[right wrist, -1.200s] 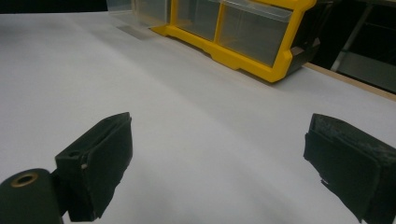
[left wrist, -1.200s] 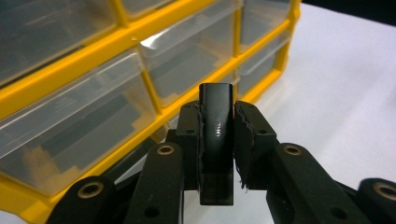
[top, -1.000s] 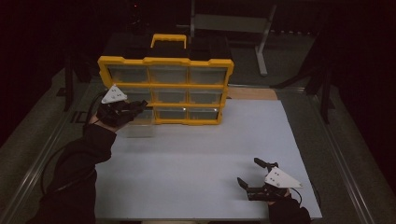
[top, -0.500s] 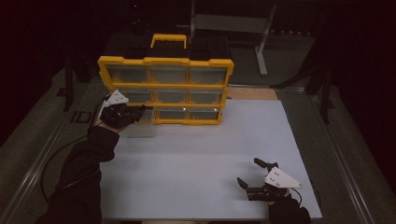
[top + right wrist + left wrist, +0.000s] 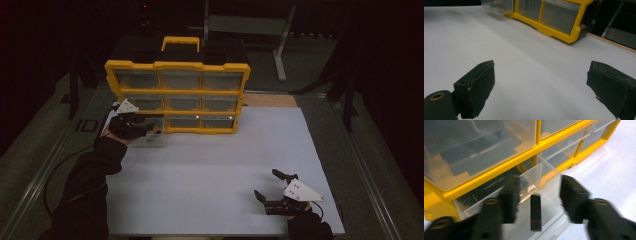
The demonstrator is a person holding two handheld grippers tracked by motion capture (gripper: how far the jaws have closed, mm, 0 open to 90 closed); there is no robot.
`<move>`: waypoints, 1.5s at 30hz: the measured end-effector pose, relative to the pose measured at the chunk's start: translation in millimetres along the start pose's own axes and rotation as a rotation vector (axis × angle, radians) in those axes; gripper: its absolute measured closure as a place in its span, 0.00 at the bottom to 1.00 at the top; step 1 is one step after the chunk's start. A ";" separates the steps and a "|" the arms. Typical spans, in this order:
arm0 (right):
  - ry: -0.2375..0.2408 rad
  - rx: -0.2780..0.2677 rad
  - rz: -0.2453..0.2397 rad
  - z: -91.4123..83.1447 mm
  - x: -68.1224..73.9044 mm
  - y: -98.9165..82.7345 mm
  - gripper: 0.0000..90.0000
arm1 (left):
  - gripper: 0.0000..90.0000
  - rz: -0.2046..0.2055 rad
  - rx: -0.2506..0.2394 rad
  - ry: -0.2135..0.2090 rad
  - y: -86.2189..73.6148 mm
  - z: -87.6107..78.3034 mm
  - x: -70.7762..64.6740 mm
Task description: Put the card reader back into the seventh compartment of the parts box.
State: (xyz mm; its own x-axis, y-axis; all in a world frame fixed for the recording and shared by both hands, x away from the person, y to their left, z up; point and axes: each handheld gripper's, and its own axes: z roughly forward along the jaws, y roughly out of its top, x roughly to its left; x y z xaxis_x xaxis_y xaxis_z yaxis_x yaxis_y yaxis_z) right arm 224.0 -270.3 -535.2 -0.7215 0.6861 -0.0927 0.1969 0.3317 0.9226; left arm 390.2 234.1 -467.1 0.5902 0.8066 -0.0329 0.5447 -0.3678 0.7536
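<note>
Since the earlier frames, the left gripper point(image 5: 150, 126) had sunk toward the pulled-out clear drawer point(image 5: 534, 202), and its jaws had just been opening; they stood apart, pads off a small black block point(image 5: 535, 213) that lay in the drawer between them. Largest, the white table point(image 5: 215, 165) carried the yellow drawer cabinet point(image 5: 177, 95) at its twelve o'clock edge. That drawer stuck out at the cabinet's seven o'clock corner. Down at five o'clock on the table, the right gripper point(image 5: 272, 192) rested with its jaws wide apart, holding nothing.
</note>
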 end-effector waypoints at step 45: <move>-0.004 -0.004 -0.006 -0.9 1.2 1.9 0.09 | 0.00 0.102 -0.087 -0.148 -64.7 -39.3 -70.0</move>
State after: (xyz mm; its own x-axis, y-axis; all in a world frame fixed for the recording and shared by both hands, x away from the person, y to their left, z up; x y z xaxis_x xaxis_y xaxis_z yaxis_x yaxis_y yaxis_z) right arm 222.9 -269.4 -533.1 -0.7198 0.6870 -0.0996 0.1901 0.3331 0.9235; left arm 290.2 219.6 -487.7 0.7245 0.6878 -0.0448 0.4277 -0.3976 0.8118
